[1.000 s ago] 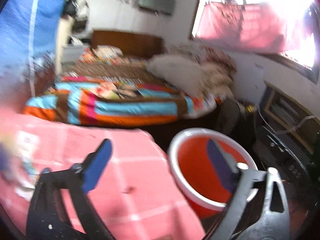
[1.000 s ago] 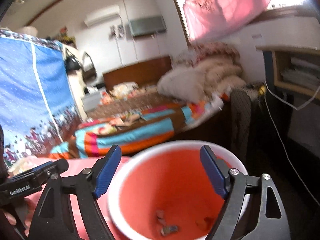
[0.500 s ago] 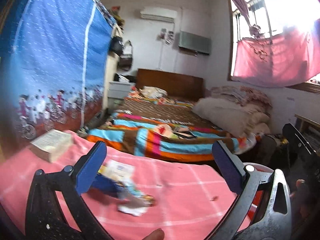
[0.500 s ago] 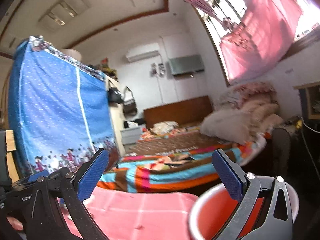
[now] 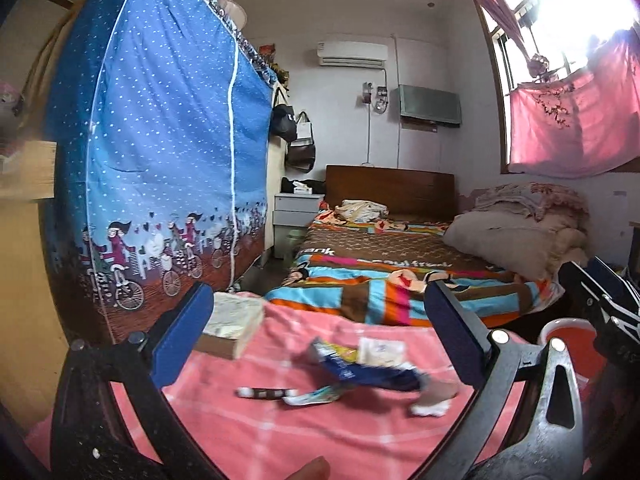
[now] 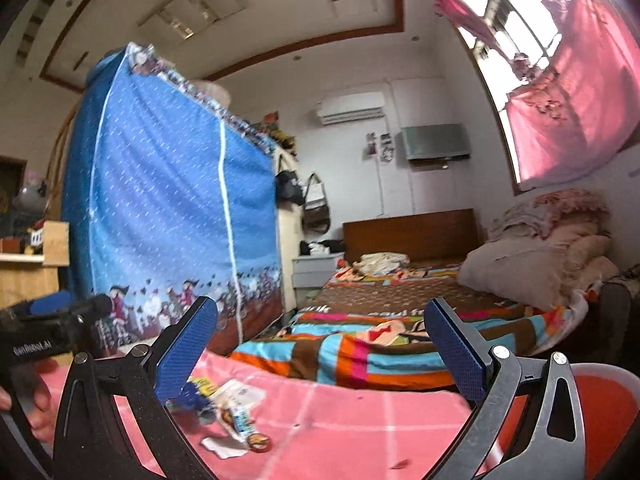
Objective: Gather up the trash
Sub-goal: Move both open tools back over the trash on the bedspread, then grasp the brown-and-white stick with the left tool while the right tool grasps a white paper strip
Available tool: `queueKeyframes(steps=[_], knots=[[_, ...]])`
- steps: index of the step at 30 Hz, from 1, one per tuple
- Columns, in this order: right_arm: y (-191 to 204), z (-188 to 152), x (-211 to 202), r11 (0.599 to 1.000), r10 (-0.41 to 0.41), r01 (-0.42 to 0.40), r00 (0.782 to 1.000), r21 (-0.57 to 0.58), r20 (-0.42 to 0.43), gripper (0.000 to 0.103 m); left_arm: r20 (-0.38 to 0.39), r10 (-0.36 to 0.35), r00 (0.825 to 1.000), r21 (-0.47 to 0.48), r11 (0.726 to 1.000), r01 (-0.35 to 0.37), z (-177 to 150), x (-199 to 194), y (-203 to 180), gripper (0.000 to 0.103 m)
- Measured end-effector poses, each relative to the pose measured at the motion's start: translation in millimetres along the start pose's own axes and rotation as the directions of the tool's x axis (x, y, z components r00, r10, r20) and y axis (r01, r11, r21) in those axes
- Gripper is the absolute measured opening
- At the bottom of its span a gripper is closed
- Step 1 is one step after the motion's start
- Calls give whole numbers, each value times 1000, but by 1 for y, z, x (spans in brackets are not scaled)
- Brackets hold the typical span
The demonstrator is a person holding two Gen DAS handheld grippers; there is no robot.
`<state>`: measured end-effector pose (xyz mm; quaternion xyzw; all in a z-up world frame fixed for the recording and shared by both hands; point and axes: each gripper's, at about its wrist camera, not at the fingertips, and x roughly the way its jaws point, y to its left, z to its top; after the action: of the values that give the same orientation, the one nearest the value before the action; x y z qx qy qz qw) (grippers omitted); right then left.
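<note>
A heap of wrappers and paper scraps (image 5: 360, 372) lies on the pink checked tablecloth (image 5: 280, 432); it also shows in the right wrist view (image 6: 232, 404). My left gripper (image 5: 320, 344) is open and empty, held above and short of the heap. My right gripper (image 6: 320, 352) is open and empty, with the heap low at its left finger. A red bin with a white rim (image 5: 568, 344) stands past the table's right edge; it also shows in the right wrist view (image 6: 600, 408). The left gripper's body (image 6: 36, 344) shows at the left of the right wrist view.
A thick book (image 5: 232, 324) lies at the table's far left. A bed with a striped blanket (image 5: 400, 280) stands beyond the table. A blue fabric wardrobe (image 5: 160, 160) stands at the left. The right gripper's body (image 5: 600, 300) shows at the right of the left wrist view.
Both grippers have swung up and to the left, away from the red bin. The wrapper heap and the book have come into view ahead of the left gripper. Both stayed open.
</note>
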<state>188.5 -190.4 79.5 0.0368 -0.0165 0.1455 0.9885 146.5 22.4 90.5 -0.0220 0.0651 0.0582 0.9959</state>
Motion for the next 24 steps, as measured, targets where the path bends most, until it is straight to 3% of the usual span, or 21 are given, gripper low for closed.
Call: queueKeyframes(steps=[7,12,14,18,21,23,24], knots=[[30,-19,29,997,49,-56,990,-51,-135,103,-91,16,996,12,1000,-15,-13,13,29,103],[34,-33,51,996,83,-91,955,-14,-286,102,-217,-33,976,-66,998,20,-22,29,38,103],[33,-37,58,995,97,-104,934,-1,-344,94,-268,-35,963,-73,997,16,-25,38,39,103],[30,-47,69,992,119,-124,882,18,-456,85,-404,-74,912,-94,995,39,-37,64,39,96],[31,-54,75,991,127,-130,849,29,-512,71,-493,-100,864,-126,991,43,-47,81,43,84],[30,-59,79,990,135,-139,827,34,-545,55,-531,-115,840,-154,987,38,-52,88,47,74],[31,-62,80,989,138,-143,815,36,-563,53,-554,-118,824,-172,985,25,-55,93,50,73]])
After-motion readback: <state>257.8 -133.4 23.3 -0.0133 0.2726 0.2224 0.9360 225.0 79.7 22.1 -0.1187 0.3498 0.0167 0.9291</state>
